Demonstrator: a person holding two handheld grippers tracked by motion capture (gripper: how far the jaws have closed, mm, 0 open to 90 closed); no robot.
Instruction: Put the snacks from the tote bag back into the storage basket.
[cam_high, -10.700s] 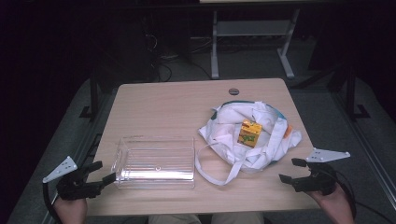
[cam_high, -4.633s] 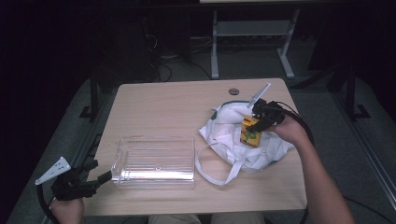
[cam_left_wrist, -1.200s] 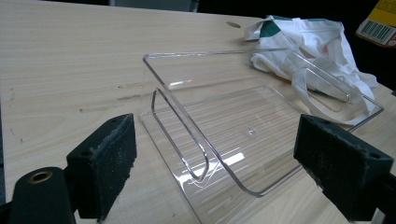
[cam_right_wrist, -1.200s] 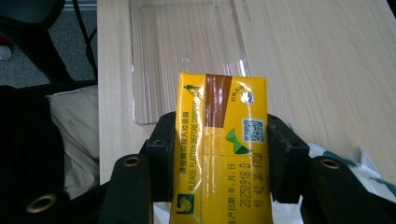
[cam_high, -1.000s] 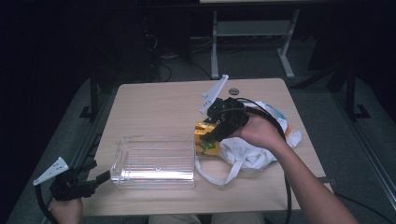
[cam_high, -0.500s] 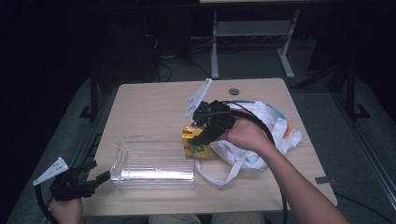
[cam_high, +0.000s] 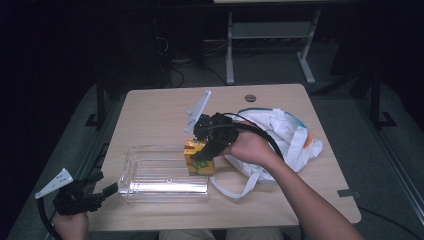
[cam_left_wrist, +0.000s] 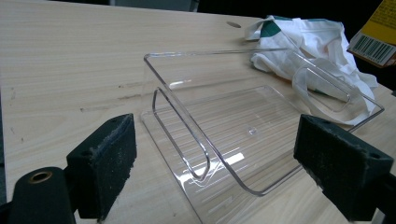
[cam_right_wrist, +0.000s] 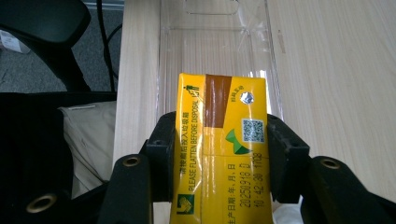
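Carrying the yellow drink carton (cam_high: 199, 157) clamped in your right gripper (cam_high: 206, 150) fingers above the clear plastic bin's (cam_high: 150, 180) right end, lower, then release; left gripper (cam_high: 95, 192) fingers stand open.

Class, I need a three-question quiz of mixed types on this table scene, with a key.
1. True or false: the right gripper is shut on the yellow drink carton.
2. Where is the white cloth bag? A) inside the clear plastic bin B) on the table, right of the bin
3. Fill in: the left gripper has its fingers ____.

Key: 1 true; 2 B; 3 open
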